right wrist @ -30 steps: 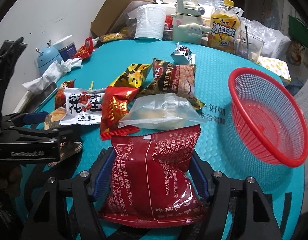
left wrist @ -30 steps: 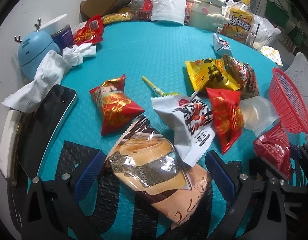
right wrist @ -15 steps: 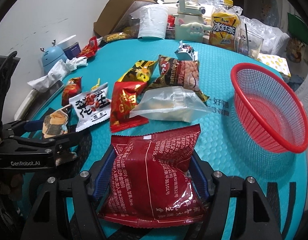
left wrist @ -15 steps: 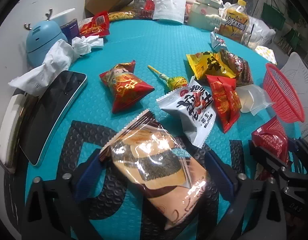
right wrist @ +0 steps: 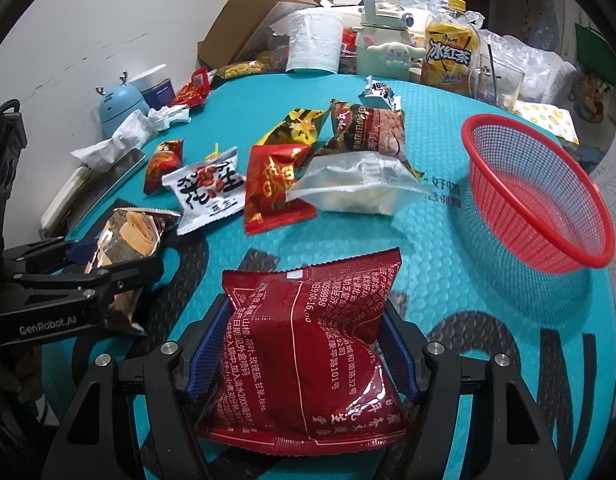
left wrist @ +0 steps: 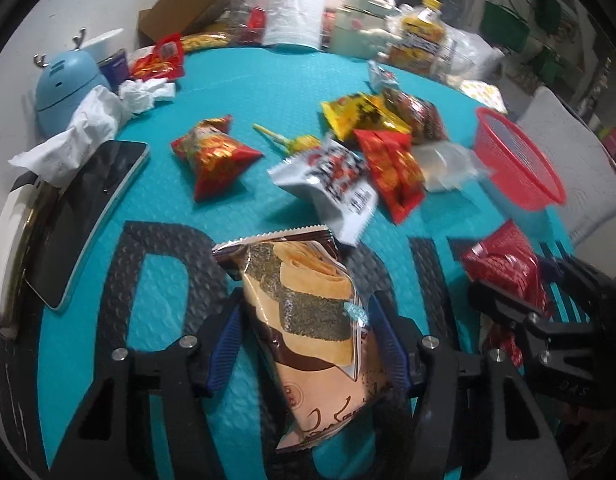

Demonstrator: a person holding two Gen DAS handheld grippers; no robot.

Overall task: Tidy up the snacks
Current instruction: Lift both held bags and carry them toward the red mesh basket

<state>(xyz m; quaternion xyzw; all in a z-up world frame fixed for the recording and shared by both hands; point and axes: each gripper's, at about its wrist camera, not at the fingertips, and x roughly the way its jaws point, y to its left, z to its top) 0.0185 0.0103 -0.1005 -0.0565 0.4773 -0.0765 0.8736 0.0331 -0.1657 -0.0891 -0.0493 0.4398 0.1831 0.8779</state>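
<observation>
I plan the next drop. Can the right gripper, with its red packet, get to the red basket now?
Probably yes. The right gripper holds the red packet, and the red basket stands open and empty ahead to its right, with only bare mat between them.

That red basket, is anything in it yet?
Empty. Through the mesh of the red basket only bare red bottom shows; the snack packets all lie outside it on the mat.
</observation>
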